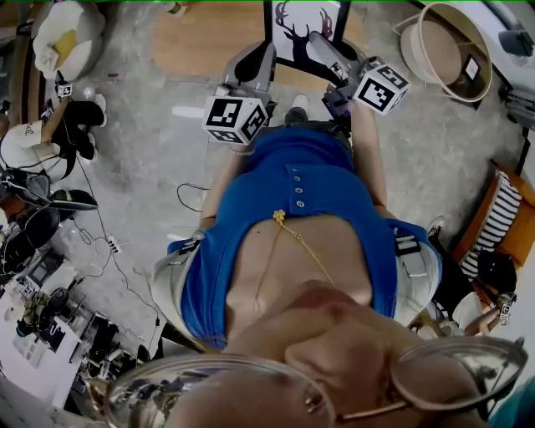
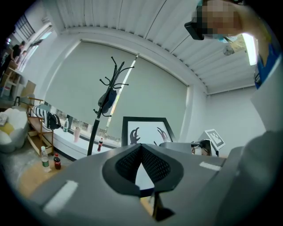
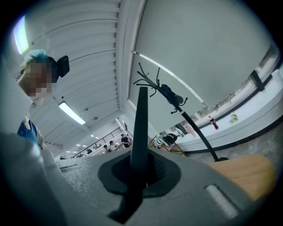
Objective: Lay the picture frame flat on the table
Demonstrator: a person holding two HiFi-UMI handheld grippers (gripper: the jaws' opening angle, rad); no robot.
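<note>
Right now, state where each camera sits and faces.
Head view: on the person's head, facing steeply down; shows torso, left gripper, right gripper, picture frame.
Left gripper view: on that gripper, facing the frame's front; person at right.
Right gripper view: on that gripper, along jaws shut on the frame's edge; person at left.
Both gripper views share the coat stand.

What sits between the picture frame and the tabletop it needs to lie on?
Nothing visible. The picture frame stands upright, clamped by its edge in the right gripper; the wooden table beside it looks bare, what lies behind it is hidden.
</note>
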